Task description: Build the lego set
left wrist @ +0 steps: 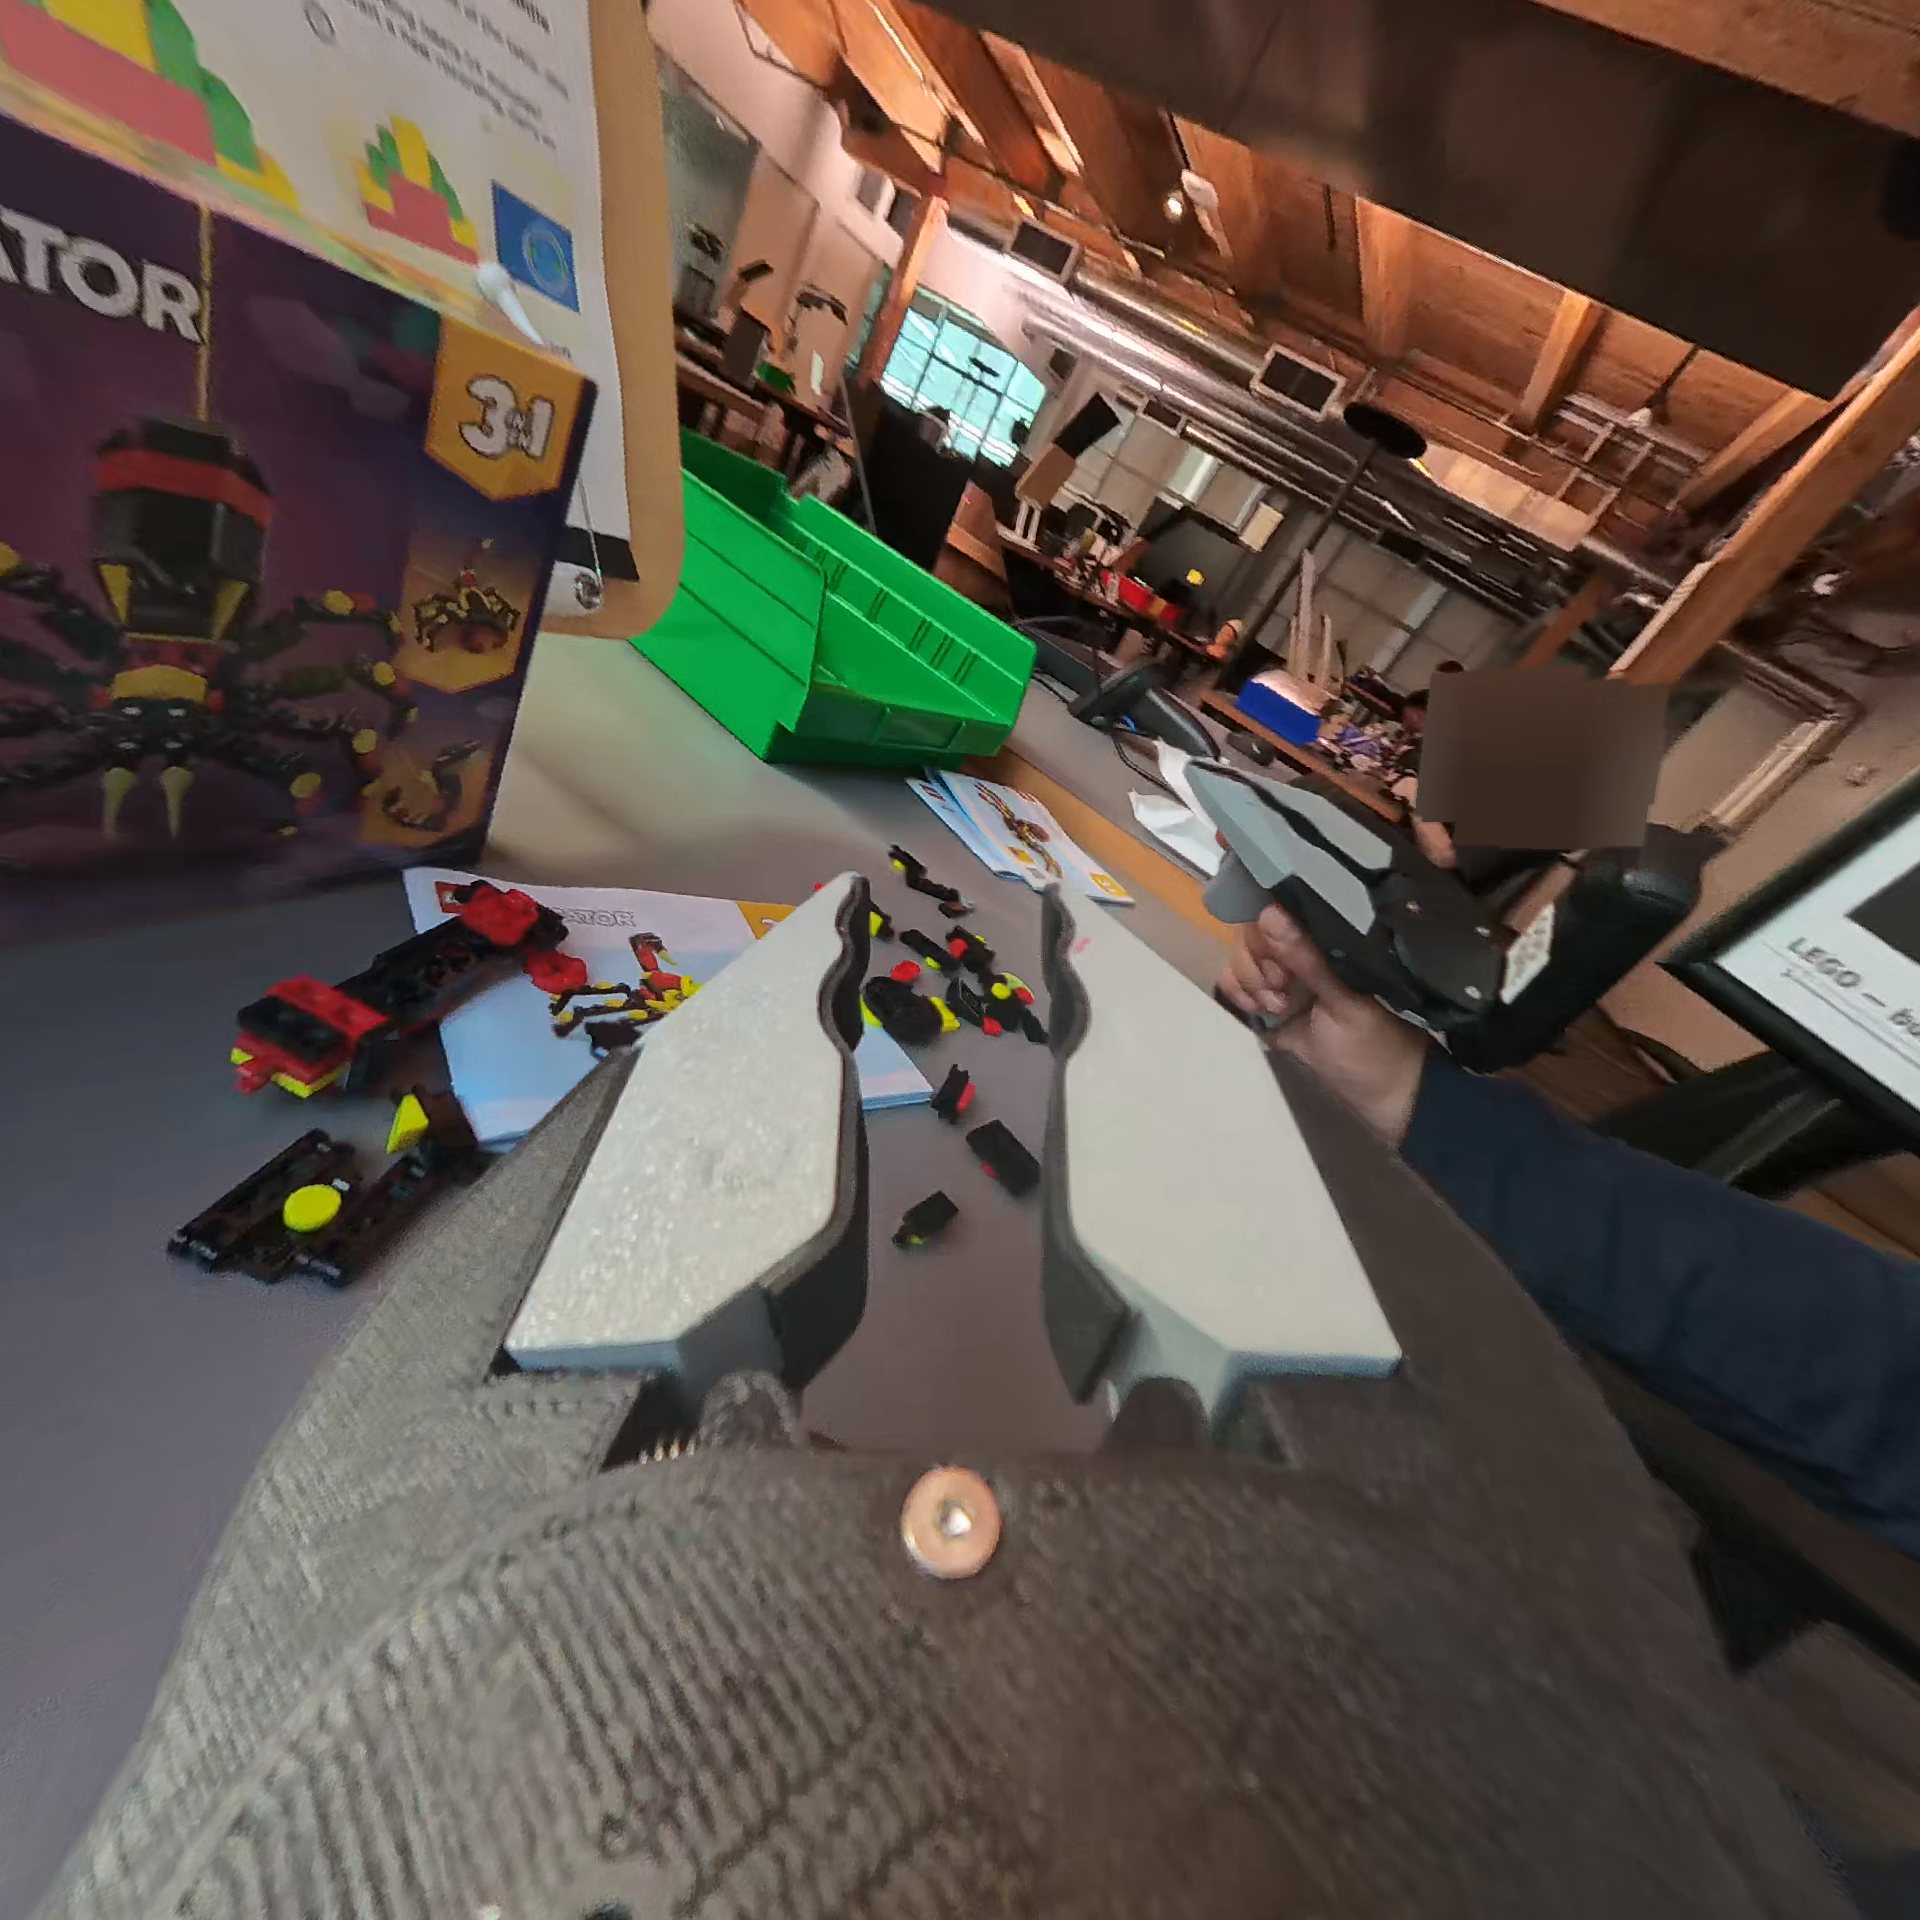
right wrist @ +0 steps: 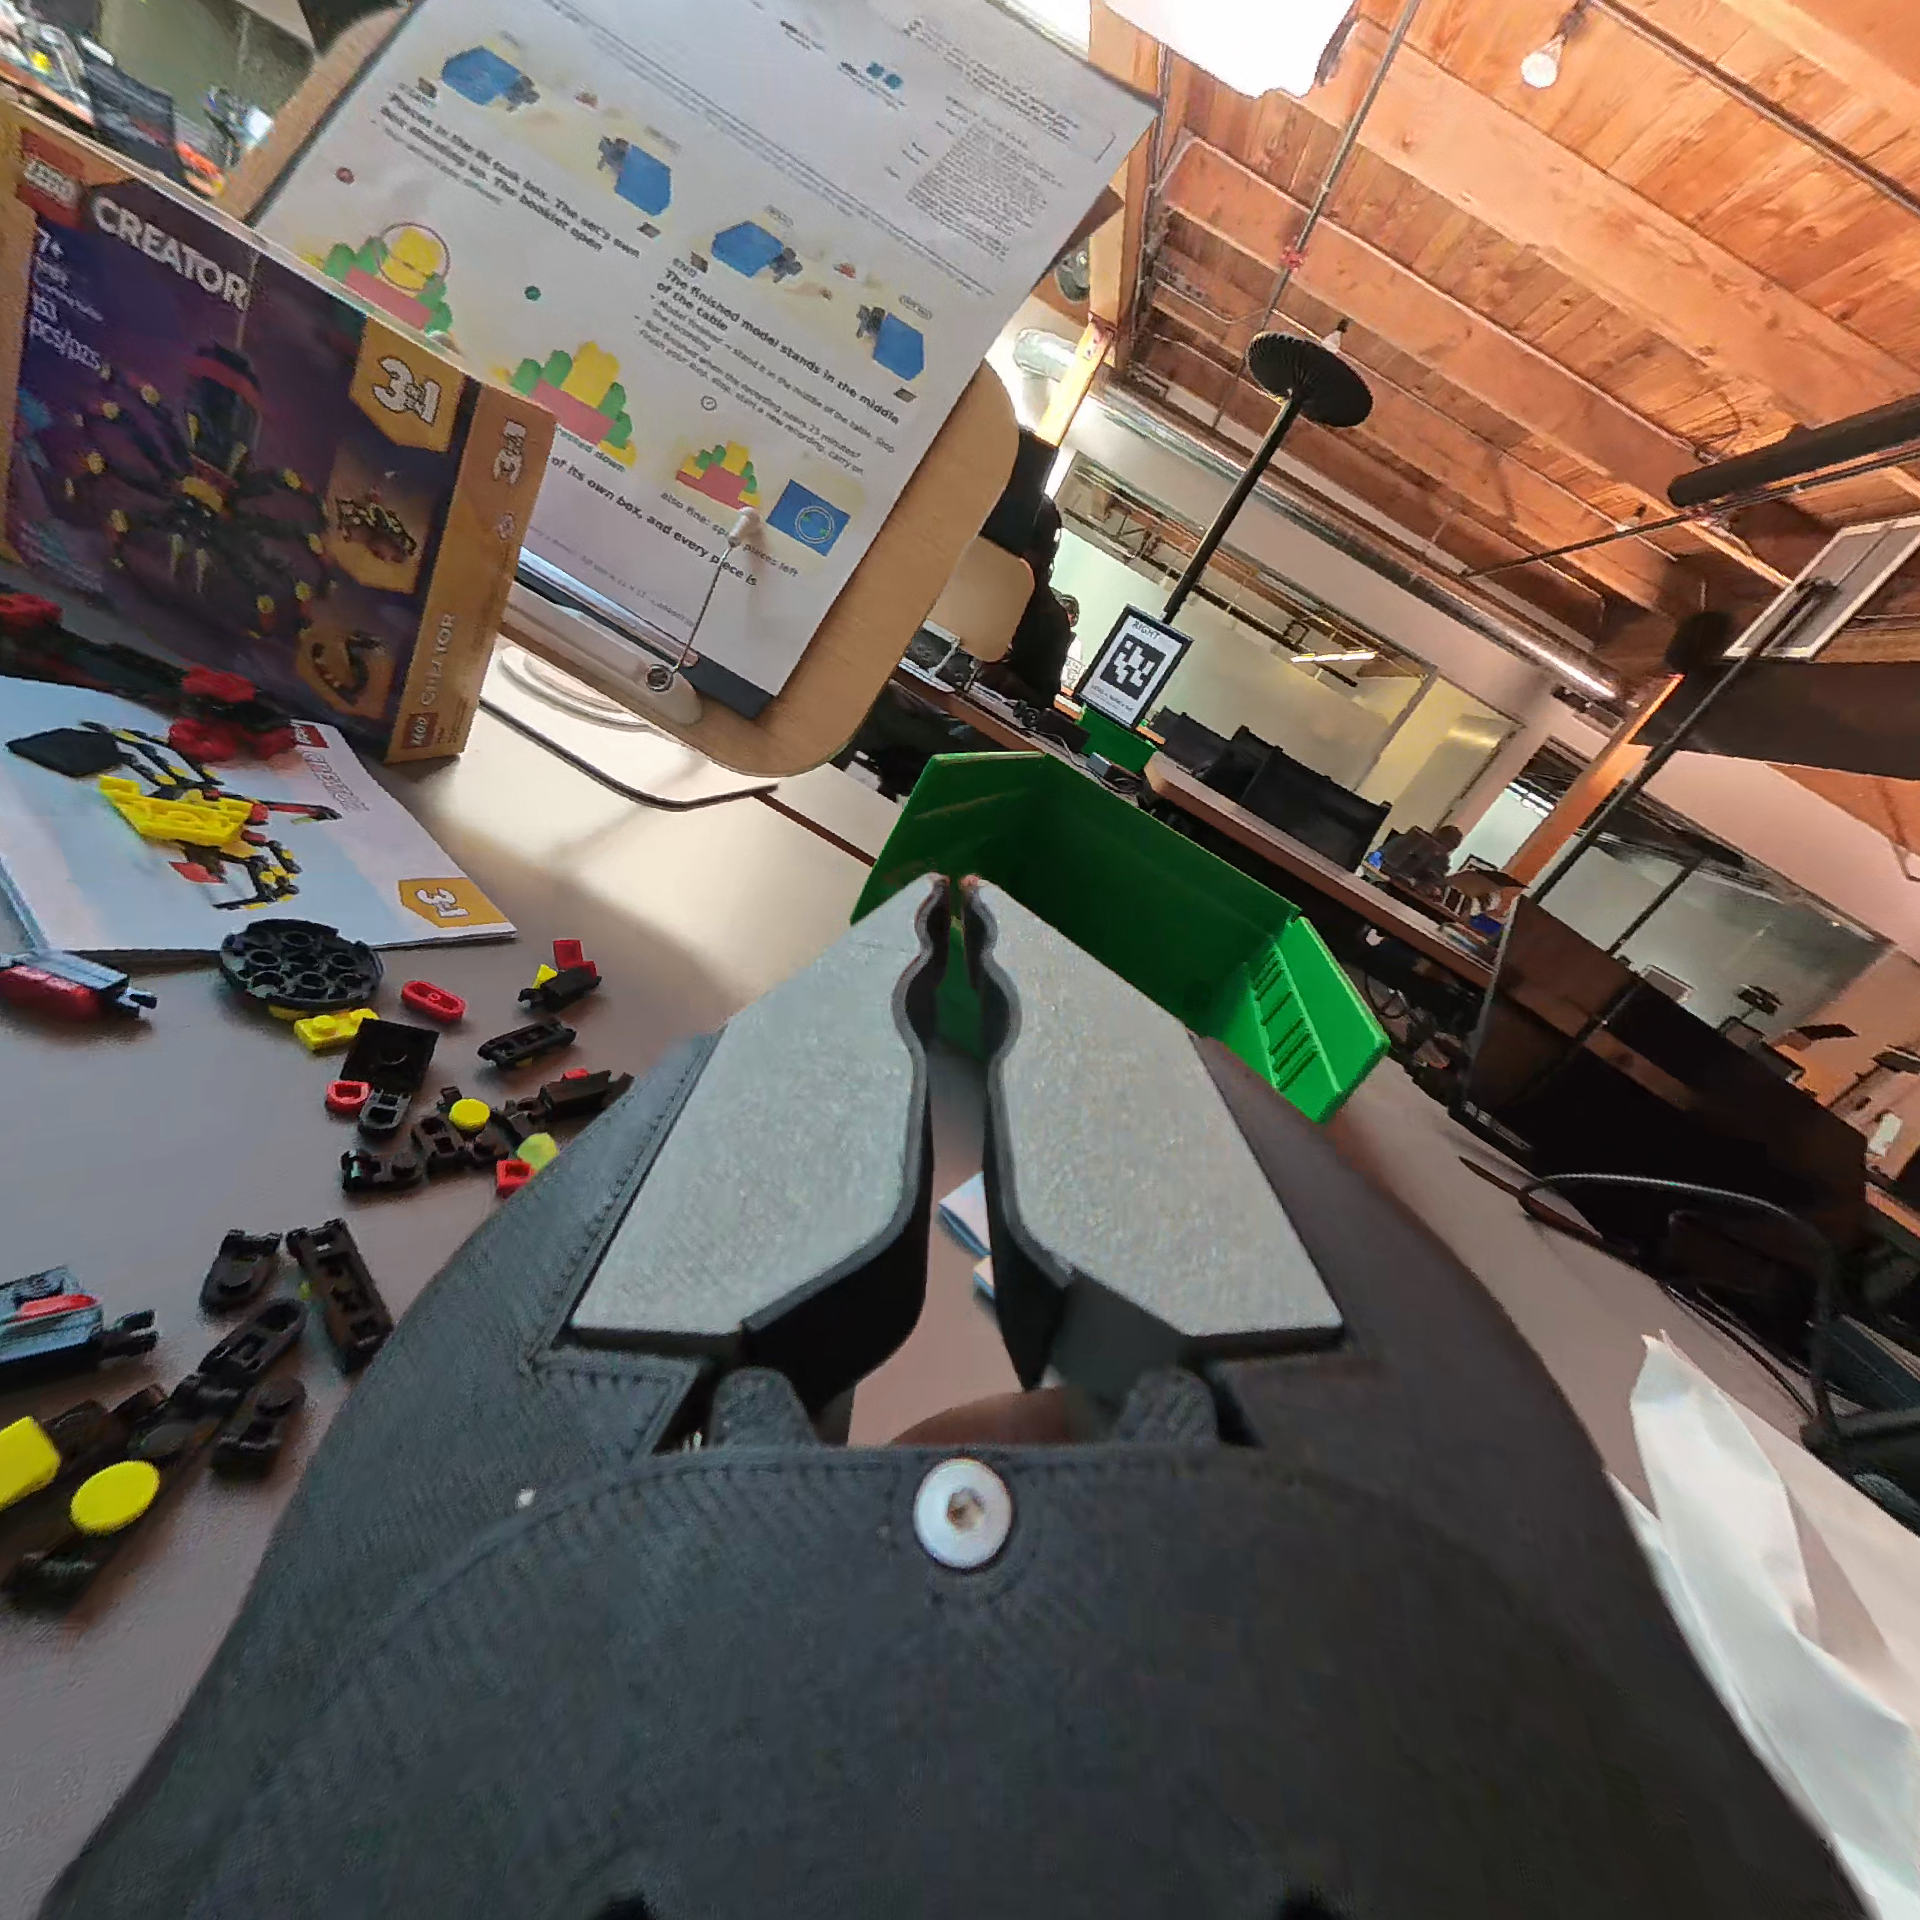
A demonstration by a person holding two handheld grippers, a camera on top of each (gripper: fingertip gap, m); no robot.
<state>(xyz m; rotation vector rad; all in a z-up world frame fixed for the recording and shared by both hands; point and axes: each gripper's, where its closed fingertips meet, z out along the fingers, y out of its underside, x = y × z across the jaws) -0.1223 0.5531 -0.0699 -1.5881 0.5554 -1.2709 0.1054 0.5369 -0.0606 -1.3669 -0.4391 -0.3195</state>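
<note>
The build is looking barely half done: a partly assembled black, red and yellow brick body (left wrist: 400, 997) is lying mid-counter beside many loose small bricks (left wrist: 951, 987). Left tongs (left wrist: 951, 914) are hovering apart; right tongs (right wrist: 956, 888) are sitting nearly together, empty.

I see loose pieces (right wrist: 447, 1101) scattered on the counter (right wrist: 644, 873), the booklet (right wrist: 208, 862) behind them, the box (right wrist: 239, 457) farther back, bins (right wrist: 1122, 935) to their right.
</note>
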